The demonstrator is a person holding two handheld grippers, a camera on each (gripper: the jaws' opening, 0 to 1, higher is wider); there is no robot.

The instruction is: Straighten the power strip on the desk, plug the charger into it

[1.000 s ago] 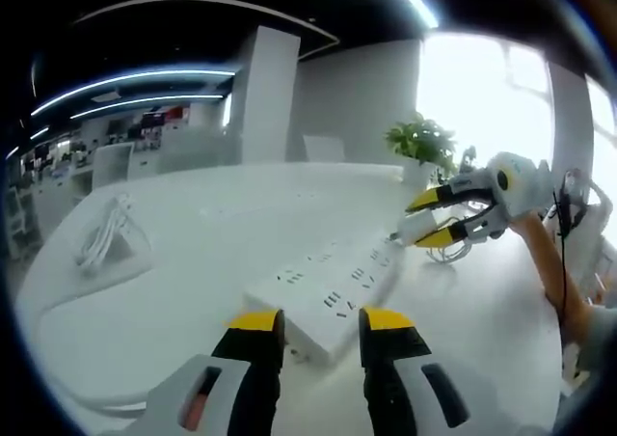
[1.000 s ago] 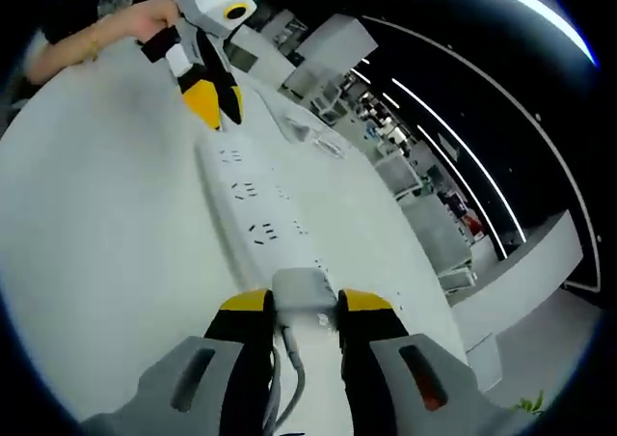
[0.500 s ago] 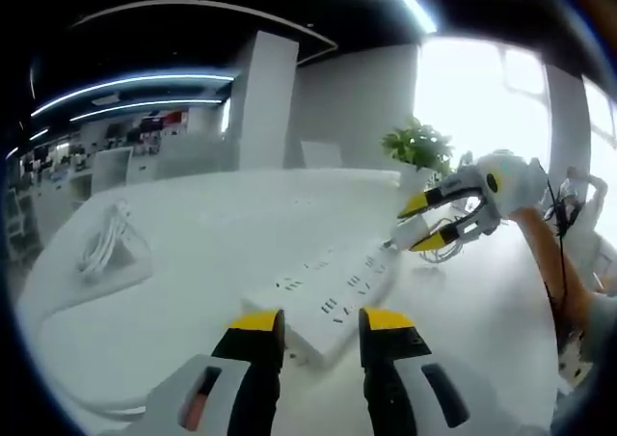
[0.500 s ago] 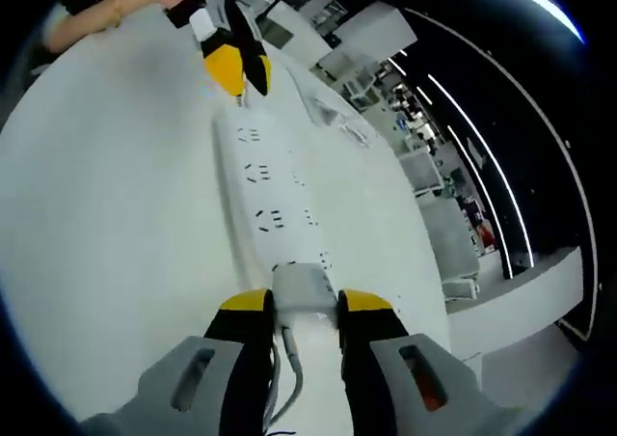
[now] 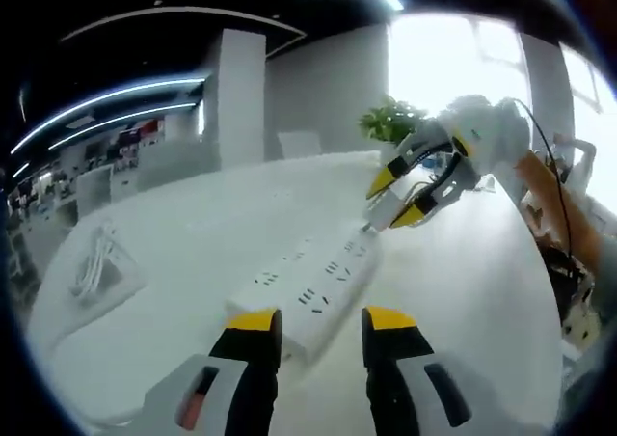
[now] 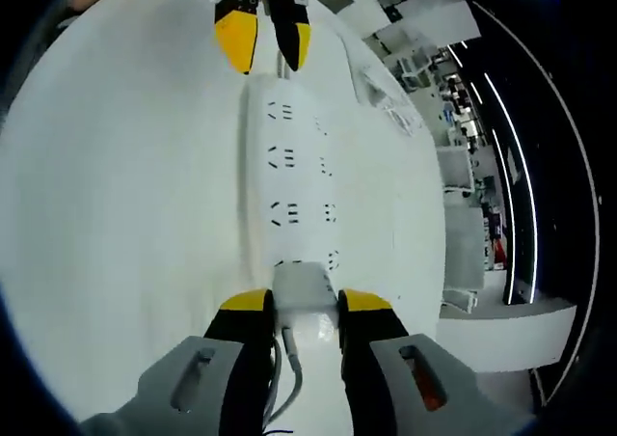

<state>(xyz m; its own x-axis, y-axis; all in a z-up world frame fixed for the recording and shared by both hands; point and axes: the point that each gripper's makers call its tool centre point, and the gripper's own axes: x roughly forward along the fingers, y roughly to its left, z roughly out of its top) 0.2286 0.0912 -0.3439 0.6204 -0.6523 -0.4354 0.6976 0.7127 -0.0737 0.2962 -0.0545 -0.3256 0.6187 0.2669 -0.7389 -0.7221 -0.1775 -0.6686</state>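
1. Right gripper view: the right gripper (image 6: 292,313) has its fingers pinching the small white cube charger (image 6: 301,291) over the near end of the long white plastic power strip (image 6: 289,180) on the white surface (image 6: 116,214).
2. The left gripper (image 5: 320,322) hovers with fingers spread at the strip's other end.
3. Risk: misaligned prongs would push the unheld strip askew.

Desk (image 5: 193,233) top: smooth white, matt with a soft sheen. Power strip (image 6: 289,180): hard white plastic, smooth, faintly glossy, dark slot openings. Charger (image 6: 303,291): pale grey-white plastic, matt, with a rubbery-looking grey cable. Left gripper (image 5: 318,322): yellow pads on black plastic fingers, grey matt plastic body. Right gripper (image 6: 303,303): same yellow tips, black fingers, grey shell. Plant (image 5: 390,121): leafy green, natural or artificial not discernible.
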